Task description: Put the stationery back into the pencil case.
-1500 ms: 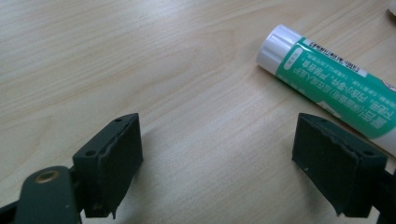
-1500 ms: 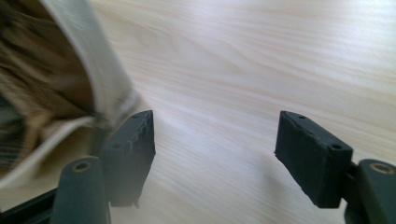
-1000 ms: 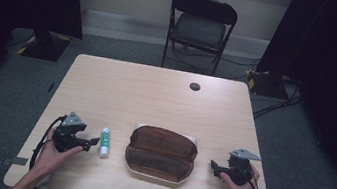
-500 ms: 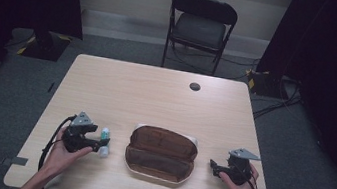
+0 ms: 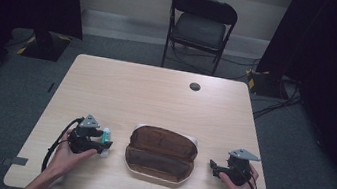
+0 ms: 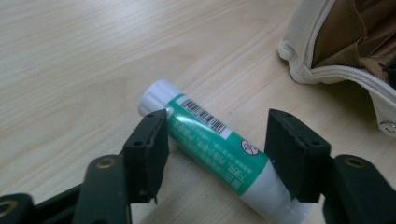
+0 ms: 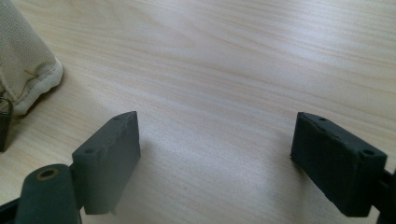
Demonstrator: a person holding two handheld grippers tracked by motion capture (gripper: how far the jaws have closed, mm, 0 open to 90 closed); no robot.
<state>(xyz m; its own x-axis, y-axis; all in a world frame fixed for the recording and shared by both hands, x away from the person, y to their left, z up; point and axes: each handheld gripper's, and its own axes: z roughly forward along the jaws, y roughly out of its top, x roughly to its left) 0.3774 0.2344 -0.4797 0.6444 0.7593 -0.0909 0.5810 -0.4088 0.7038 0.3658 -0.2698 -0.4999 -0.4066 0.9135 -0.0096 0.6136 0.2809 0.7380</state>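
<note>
One tube (image 6: 212,147), one open pouch (image 5: 161,153) and two grippers are on the table (image 5: 156,97); one chair (image 5: 199,26) stands behind it. The tube, green with white ends, lies flat on the wood just left of the pouch, diagonally between the jaws of the left gripper (image 6: 217,154). Those jaws have just been closing around it: one pad (image 6: 152,144) sits at the tube's side, seemingly touching, while the other stands just off it, so the tube is not yet clamped. The right gripper (image 7: 215,158) rests on the table right of the pouch, its jaws spread wide over bare wood, holding nothing.
</note>
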